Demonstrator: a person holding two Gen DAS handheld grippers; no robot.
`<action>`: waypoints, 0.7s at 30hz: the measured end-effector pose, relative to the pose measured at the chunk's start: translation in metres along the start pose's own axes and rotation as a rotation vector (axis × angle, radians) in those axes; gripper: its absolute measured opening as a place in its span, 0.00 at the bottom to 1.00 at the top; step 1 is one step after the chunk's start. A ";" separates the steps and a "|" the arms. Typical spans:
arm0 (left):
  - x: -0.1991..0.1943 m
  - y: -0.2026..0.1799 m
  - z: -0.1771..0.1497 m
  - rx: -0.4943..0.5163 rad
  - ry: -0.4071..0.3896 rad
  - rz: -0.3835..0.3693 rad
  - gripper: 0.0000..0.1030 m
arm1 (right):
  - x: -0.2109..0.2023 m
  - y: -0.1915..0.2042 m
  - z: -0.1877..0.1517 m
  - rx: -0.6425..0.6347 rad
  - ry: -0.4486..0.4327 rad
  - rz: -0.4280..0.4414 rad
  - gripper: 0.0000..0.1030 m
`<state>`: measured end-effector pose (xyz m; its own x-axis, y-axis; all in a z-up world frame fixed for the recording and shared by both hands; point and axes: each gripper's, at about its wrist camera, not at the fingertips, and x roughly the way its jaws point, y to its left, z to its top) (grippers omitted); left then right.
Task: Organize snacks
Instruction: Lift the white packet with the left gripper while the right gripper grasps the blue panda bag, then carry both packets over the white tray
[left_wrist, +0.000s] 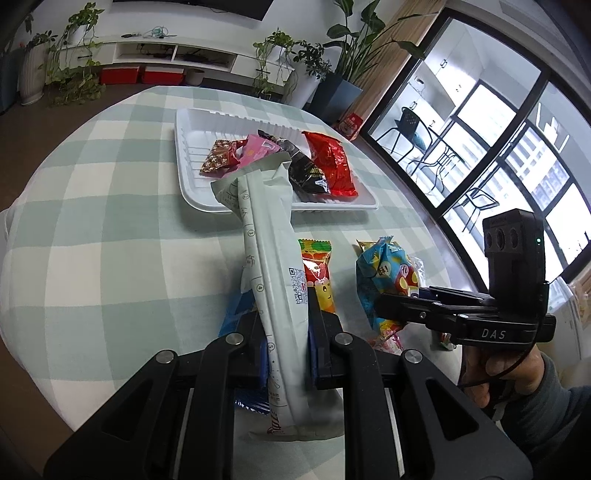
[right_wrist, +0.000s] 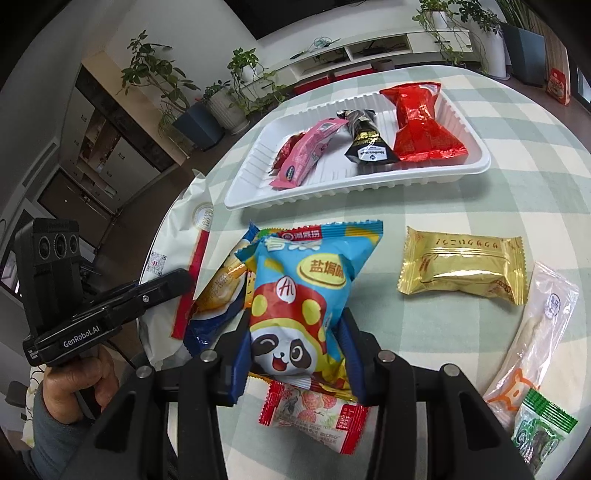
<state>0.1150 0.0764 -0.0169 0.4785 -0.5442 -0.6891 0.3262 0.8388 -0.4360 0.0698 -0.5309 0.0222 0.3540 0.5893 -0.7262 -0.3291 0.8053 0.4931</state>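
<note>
My left gripper (left_wrist: 288, 325) is shut on a long white packet (left_wrist: 266, 229) that sticks up and forward toward the white tray (left_wrist: 184, 158). The tray holds a red bag (left_wrist: 328, 162), a black packet (left_wrist: 306, 173), a pink packet (left_wrist: 255, 151) and a starred red one (left_wrist: 219, 157). My right gripper (right_wrist: 295, 332) is shut on a blue panda snack bag (right_wrist: 306, 266), pads pressing both sides. In the left wrist view that right gripper (left_wrist: 384, 306) sits at the right with the blue bag (left_wrist: 376, 273). In the right wrist view the left gripper (right_wrist: 181, 280) is at the left.
Loose on the checked cloth lie a gold packet (right_wrist: 461, 269), a clear long packet (right_wrist: 535, 332), a green packet (right_wrist: 539, 432), a red-and-white candy packet (right_wrist: 314, 413) and an orange packet (right_wrist: 221, 280). The tray (right_wrist: 332, 188) lies beyond them. The round table's edge curves close at left.
</note>
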 end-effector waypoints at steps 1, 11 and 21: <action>-0.001 -0.001 -0.001 -0.003 -0.003 -0.004 0.13 | -0.001 0.000 -0.001 0.001 -0.002 0.001 0.45; -0.019 0.004 0.003 -0.046 -0.048 -0.038 0.13 | -0.029 -0.021 -0.004 0.071 -0.058 0.012 0.44; -0.059 0.033 0.044 -0.074 -0.147 0.006 0.13 | -0.098 -0.074 0.030 0.169 -0.232 -0.054 0.45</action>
<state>0.1335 0.1355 0.0345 0.5959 -0.5310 -0.6025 0.2644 0.8381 -0.4772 0.0855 -0.6463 0.0716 0.5641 0.5290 -0.6340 -0.1611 0.8235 0.5439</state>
